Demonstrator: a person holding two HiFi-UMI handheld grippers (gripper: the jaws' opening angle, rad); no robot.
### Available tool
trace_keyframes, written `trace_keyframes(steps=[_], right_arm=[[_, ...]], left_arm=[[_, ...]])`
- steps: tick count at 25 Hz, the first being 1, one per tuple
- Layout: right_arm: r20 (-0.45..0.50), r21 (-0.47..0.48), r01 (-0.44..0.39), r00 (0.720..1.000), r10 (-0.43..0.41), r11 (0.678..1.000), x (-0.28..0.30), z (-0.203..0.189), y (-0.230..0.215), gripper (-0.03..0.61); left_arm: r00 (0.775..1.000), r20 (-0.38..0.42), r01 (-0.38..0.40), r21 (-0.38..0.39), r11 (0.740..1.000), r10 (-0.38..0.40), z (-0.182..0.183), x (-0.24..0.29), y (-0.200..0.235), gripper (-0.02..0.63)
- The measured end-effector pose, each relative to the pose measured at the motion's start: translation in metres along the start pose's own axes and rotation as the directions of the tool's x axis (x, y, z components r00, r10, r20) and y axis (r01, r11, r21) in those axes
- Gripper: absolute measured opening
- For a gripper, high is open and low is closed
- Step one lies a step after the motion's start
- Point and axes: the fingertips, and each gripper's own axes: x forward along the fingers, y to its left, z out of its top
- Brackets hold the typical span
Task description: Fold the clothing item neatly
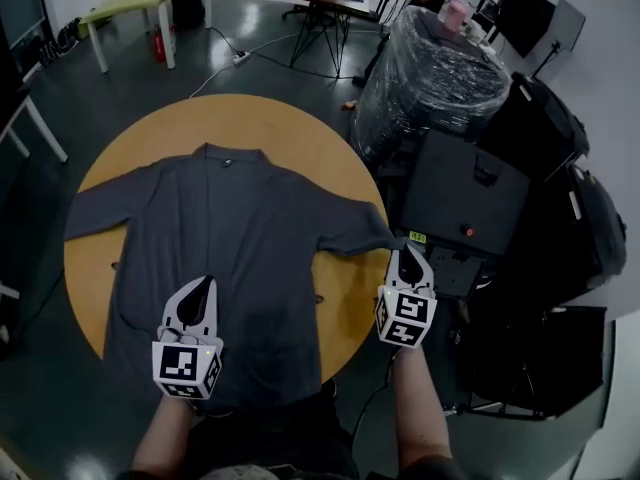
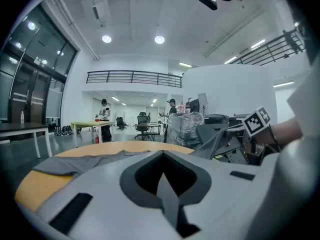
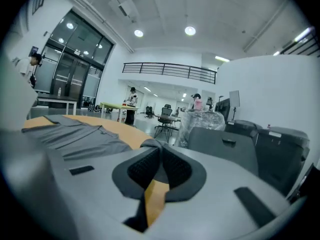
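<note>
The dark grey cloth shirt [image 1: 230, 238] looks soft and matt. The round yellow wooden table [image 1: 140, 138] is smooth, faintly sheened. Beside the table, crinkled clear plastic wrap [image 1: 435, 83] shines.

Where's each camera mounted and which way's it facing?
Head view: on the person's head, looking down at the gray shirt on the table; forearms, left gripper, right gripper show.
Left gripper view: on that gripper, facing across the table; jaws shut.
Right gripper view: likewise on its gripper; jaws pinch the sleeve.
Gripper views share the plastic-wrapped bundle.
</note>
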Motion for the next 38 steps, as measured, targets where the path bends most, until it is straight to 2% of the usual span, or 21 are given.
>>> trace_keyframes(steps=[5,9,13,19,23,28,33,38], right_arm=[[0.015,-0.036,0.037,0.999,-0.037,0.999,-0.004,0.033,0.053,0.010],[-0.002,-0.017,0.041,0.999,-0.041,0.999,-0.006,0.039,0.080,0.011],[-0.022,0.009,0.017,1.000,-0.017,1.000,-0.007,0.038,0.096,0.011],[-0.034,0.067,-0.069,0.997,0.072,0.995,-0.008,0.042,0.119,0.011],[-0.039,0.101,-0.124,0.991,0.128,0.987,0.003,0.053,0.137,0.011],[-0.063,0.068,-0.141,0.987,0.145,0.988,0.018,0.067,0.166,0.011],[-0.091,0.043,-0.118,0.988,0.121,0.992,0.027,0.081,0.193,0.011],[-0.060,0.045,-0.033,0.998,0.036,0.998,0.028,0.124,0.214,0.011]], left_arm=[[0.999,0.016,0.030,0.002,1.000,-0.030,0.012,-0.020,0.071,0.008],[0.999,0.012,0.039,-0.011,0.999,-0.038,0.013,-0.033,0.100,0.008],[0.999,0.005,0.052,-0.009,0.999,-0.052,0.013,-0.035,0.104,0.008],[0.998,0.014,0.061,0.022,0.998,-0.062,0.025,-0.032,0.090,0.008],[0.999,0.028,0.013,0.049,0.999,-0.014,0.040,-0.036,0.102,0.008],[1.000,0.014,-0.026,0.051,0.998,0.025,0.043,-0.045,0.129,0.008],[1.000,0.001,-0.028,0.024,0.999,0.028,0.035,-0.051,0.165,0.008],[1.000,0.000,0.026,0.023,0.999,-0.026,0.038,-0.046,0.205,0.008]])
